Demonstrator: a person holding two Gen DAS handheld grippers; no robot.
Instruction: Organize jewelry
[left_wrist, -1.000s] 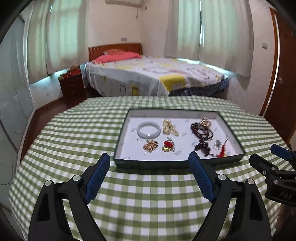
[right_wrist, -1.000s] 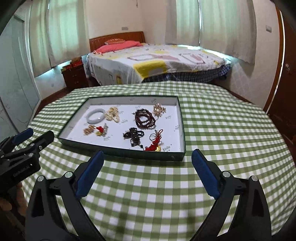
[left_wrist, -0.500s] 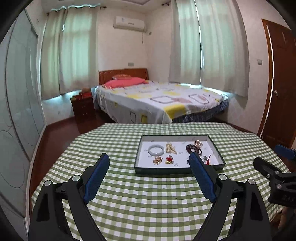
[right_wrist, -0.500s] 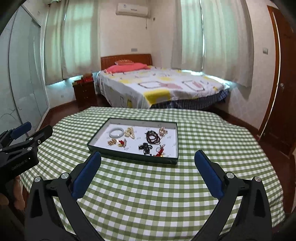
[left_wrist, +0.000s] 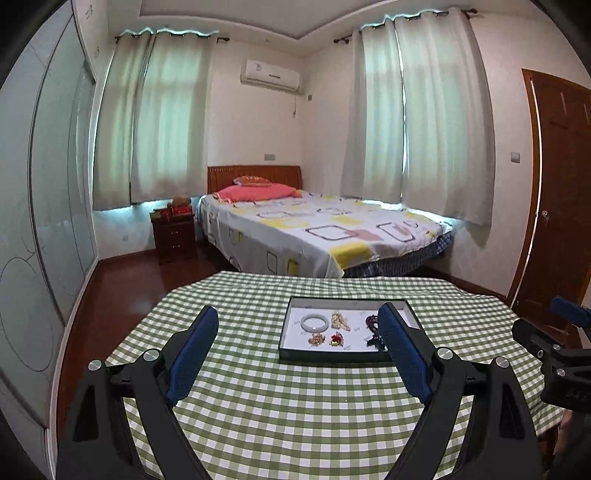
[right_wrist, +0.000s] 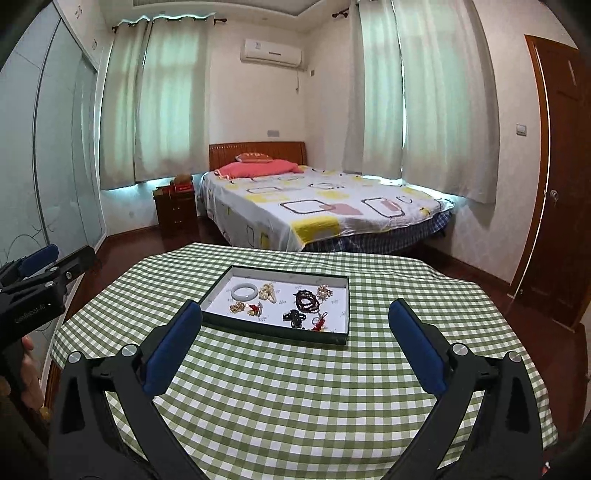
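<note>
Checked table (right_wrist: 295, 398) lies well below both grippers' wide-apart, empty jaws; from here I risk snagging tangled beads (right_wrist: 306, 298) inside the tray (right_wrist: 280, 328).

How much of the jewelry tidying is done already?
Done: every piece lies spread out in the tray, like the pale bangle and the dark beads. In hand: nothing; the left tongs and right tongs are open, empty and well short of the tray. Left: I can't tell if anything still needs moving.
</note>
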